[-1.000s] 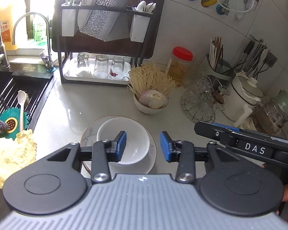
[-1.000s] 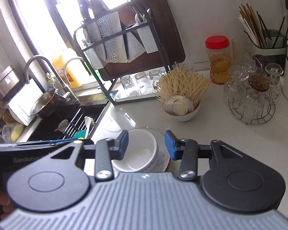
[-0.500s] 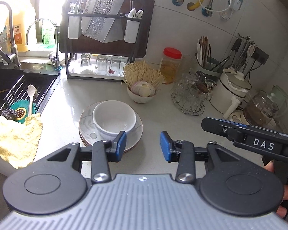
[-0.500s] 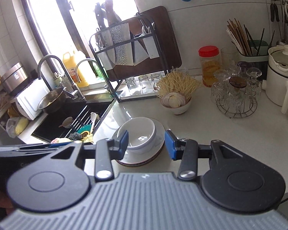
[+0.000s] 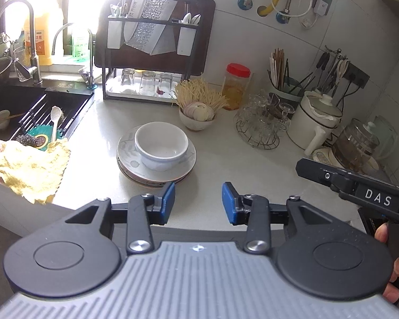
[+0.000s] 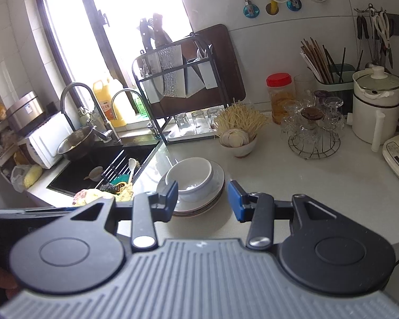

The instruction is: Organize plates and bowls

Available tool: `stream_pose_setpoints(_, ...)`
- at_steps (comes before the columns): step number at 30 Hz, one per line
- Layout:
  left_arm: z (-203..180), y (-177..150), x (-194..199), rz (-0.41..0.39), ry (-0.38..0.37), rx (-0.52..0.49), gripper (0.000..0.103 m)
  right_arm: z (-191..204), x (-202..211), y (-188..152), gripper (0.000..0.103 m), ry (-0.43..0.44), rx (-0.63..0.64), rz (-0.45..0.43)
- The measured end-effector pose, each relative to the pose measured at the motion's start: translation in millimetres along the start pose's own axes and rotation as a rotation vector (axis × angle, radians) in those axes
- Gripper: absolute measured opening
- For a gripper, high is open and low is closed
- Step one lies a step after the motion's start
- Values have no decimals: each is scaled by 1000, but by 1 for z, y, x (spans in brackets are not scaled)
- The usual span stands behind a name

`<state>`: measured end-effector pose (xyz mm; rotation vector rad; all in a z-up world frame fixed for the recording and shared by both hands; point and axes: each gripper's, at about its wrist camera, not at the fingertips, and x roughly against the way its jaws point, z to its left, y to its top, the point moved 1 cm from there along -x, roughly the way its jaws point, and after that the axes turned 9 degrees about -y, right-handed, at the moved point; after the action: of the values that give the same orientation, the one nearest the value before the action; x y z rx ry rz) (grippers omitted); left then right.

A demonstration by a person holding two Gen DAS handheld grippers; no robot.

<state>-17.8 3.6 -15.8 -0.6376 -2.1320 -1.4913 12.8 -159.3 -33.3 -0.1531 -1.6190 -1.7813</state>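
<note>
Honestly, both grippers, left (image 5: 198, 202) and right (image 6: 202, 200), gape empty; a careless nudge could slide the bowl (image 5: 161, 145) off the plates (image 5: 185, 166).

Left gripper (image 5: 198, 203): a ribbed grey body up front, flanked by two black rounded housings, each stamped with a raised circle. Silver screw heads cap the black linkage arms, and blue pads face each finger. Right gripper (image 6: 202, 200) shows the same build: grey ribs, black discs, silver screws, blue pads. Seen from the left camera, its black side bar carries white "DAS" lettering, with bare fingertips (image 5: 383, 233) curled around the handle.
</note>
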Motion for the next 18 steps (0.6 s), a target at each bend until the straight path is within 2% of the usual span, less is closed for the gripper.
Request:
stream_pose_setpoints(14, -1, -23, 14, 14, 9, 1, 45, -1, 25, -31, 45, -32, 8, -5)
stream_pose_setpoints(18, 5, -30, 16, 25, 10, 30, 45, -2, 25, -37, 45, -53, 16, -2)
